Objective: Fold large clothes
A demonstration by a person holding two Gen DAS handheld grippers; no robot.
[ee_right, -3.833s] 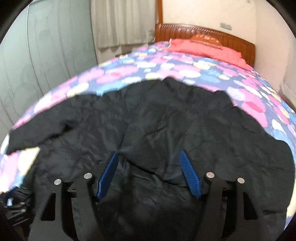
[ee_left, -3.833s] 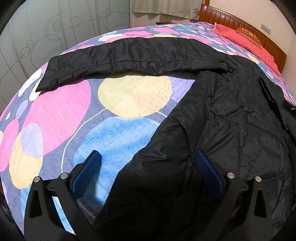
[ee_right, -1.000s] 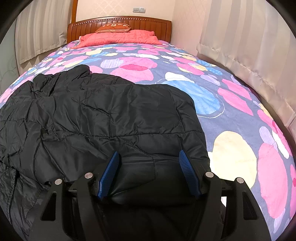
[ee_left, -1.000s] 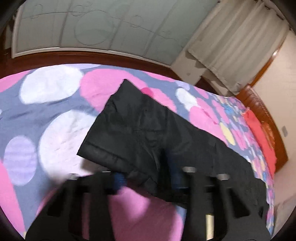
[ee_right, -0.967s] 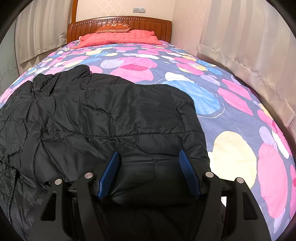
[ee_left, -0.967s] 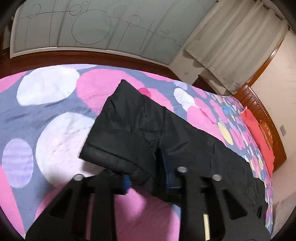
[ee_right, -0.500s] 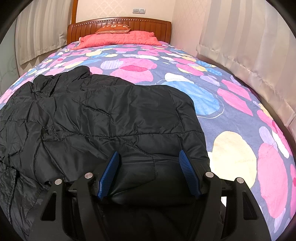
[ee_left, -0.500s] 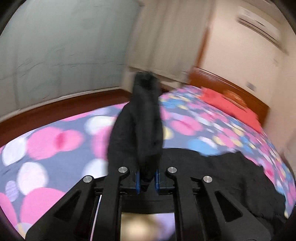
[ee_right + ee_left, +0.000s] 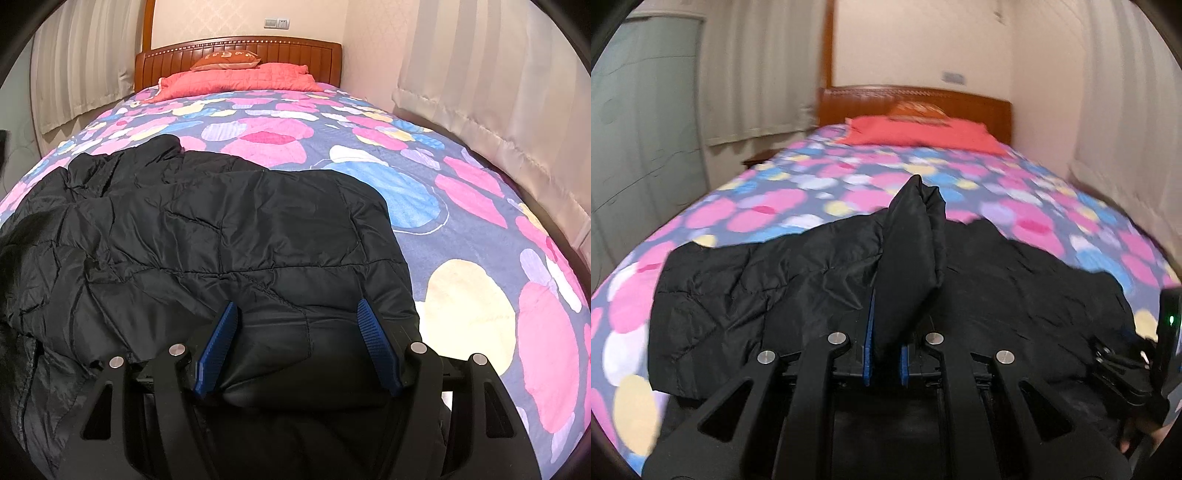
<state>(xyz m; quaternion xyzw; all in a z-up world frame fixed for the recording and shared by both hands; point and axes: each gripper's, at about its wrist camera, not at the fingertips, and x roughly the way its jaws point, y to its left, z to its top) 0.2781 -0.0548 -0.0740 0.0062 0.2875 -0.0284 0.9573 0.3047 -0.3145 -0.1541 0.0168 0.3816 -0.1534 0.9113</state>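
Note:
A large black quilted jacket [image 9: 221,229] lies spread across the foot of the bed; it also shows in the left wrist view [image 9: 775,280]. My left gripper [image 9: 885,332] is shut on the jacket's sleeve end [image 9: 912,240], which stands up between the blue pads above the jacket body. My right gripper [image 9: 297,328] is open, its blue pads [image 9: 373,339] either side of the jacket's puffy lower right edge, resting on it. The right gripper's body shows at the right edge of the left wrist view [image 9: 1137,373].
The bed has a cover with coloured circles [image 9: 461,295], a red pillow [image 9: 236,79] and a wooden headboard [image 9: 236,46] at the far end. Curtains [image 9: 480,74] hang along the right side, and a glass wardrobe door [image 9: 635,147] stands left.
My left gripper closed on the sleeve end, lifted it off the bed's left side and swung it right, over the jacket body. My right gripper stayed still and open.

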